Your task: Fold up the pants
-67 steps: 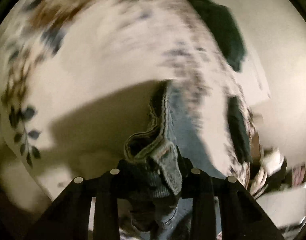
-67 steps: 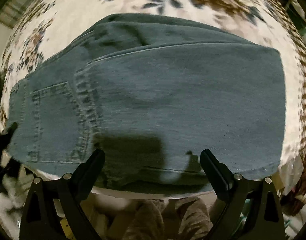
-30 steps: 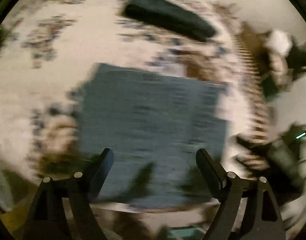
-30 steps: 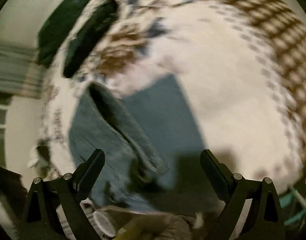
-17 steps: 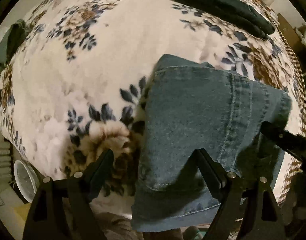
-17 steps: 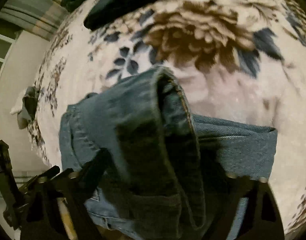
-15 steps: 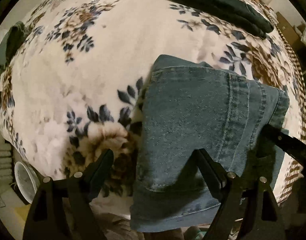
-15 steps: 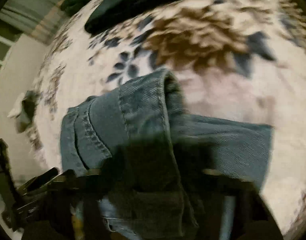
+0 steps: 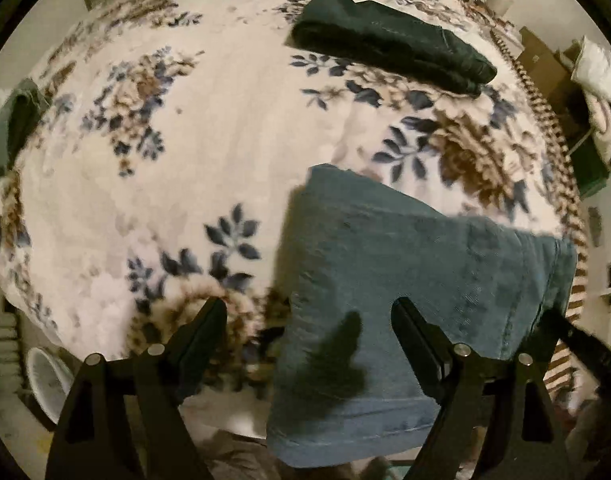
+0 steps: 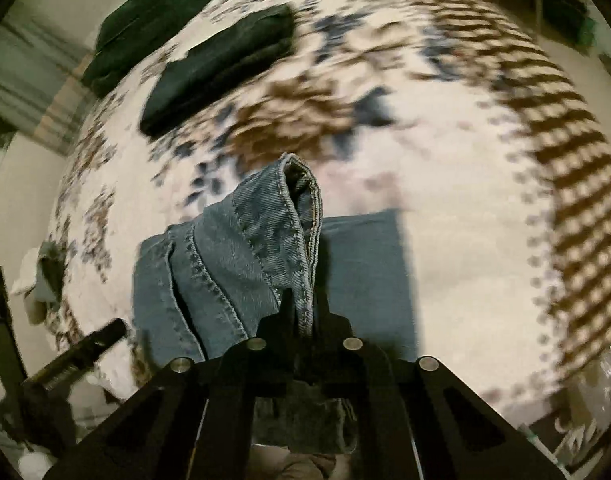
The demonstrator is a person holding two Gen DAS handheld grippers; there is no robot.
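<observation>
The folded blue jeans [image 9: 405, 280] lie on the floral blanket [image 9: 225, 140] near its front edge. My left gripper [image 9: 309, 320] is open and empty, its fingers straddling the jeans' left edge just above the fabric. My right gripper [image 10: 303, 312] is shut on the jeans' [image 10: 241, 264] seamed edge and lifts that edge up off the lower layer. The right gripper's finger shows at the right edge of the left wrist view [image 9: 585, 348].
A folded dark garment [image 9: 389, 40] lies farther back on the blanket; the right wrist view shows it [image 10: 217, 68] and a second dark one [image 10: 153, 20] behind it. A green garment [image 9: 13, 120] sits at the blanket's far left. Boxes and clutter [image 9: 565, 64] stand beyond the right edge.
The right gripper has closed on the jeans' seamed edge, which it was straddling open, and raised it. The left gripper, which let go earlier, stays open over the jeans' left edge.
</observation>
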